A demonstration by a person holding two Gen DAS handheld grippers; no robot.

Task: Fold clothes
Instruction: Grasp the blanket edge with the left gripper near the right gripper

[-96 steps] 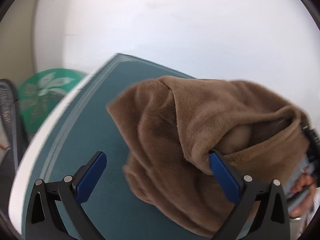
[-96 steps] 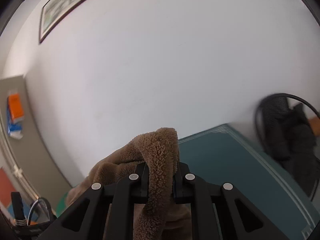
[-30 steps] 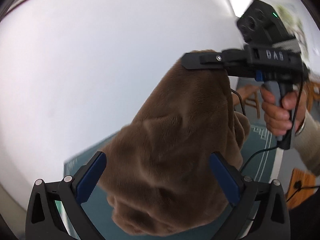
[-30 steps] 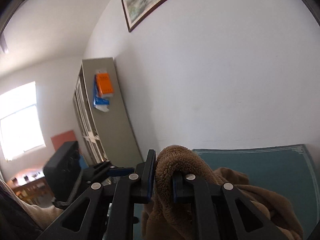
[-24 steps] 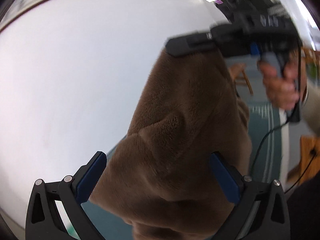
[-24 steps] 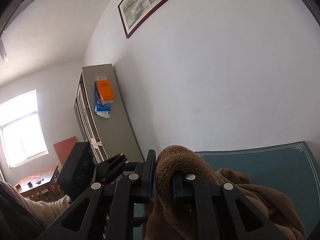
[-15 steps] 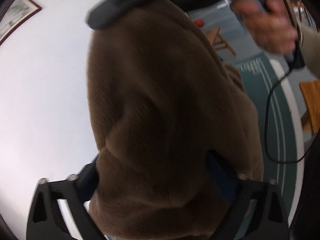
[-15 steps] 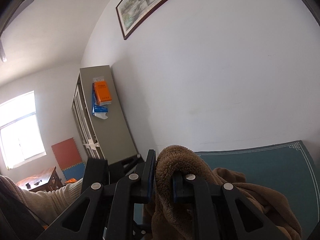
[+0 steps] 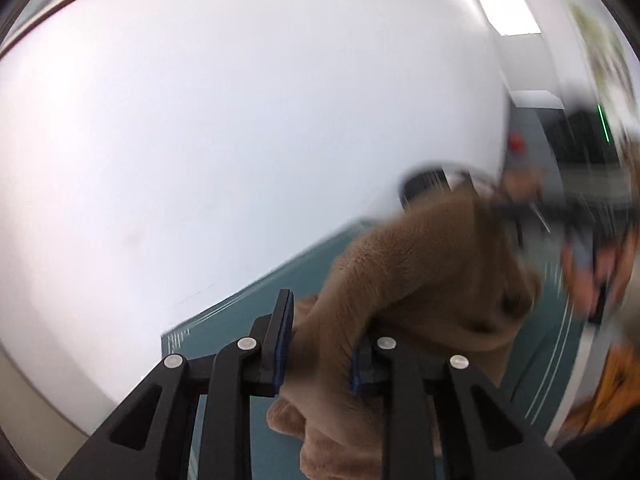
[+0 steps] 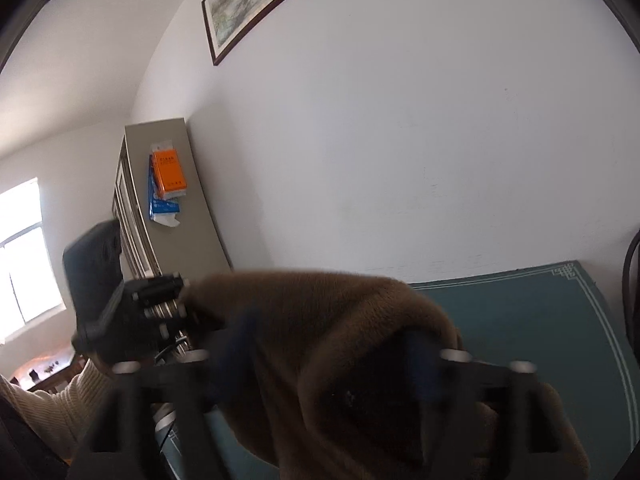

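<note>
A brown fleece garment [image 9: 420, 280] hangs above the teal table [image 9: 240, 312]. My left gripper [image 9: 320, 354] is shut on a fold of it, with the blue pads pressed into the pile. In the right wrist view the same garment [image 10: 320, 320] drapes across my right gripper [image 10: 330, 350], which is open, its blurred fingers wide apart on either side of the cloth. There the left gripper [image 10: 160, 300] pinches the garment's far left edge. In the left wrist view the right gripper [image 9: 580, 216] and the hand [image 9: 592, 272] holding it are a blur at the right.
The teal table [image 10: 540, 320] runs along a white wall. A grey cabinet [image 10: 168, 200] with an orange box [image 10: 170, 174] on its side stands at the left, near a window [image 10: 24, 248]. A cream knitted sleeve [image 10: 52, 400] is at lower left. A framed picture [image 10: 260, 4] hangs high.
My left gripper has shut on the garment, having been wide open. My right gripper, clamped on a fold until half a second ago, has opened. The garment now stretches between the two.
</note>
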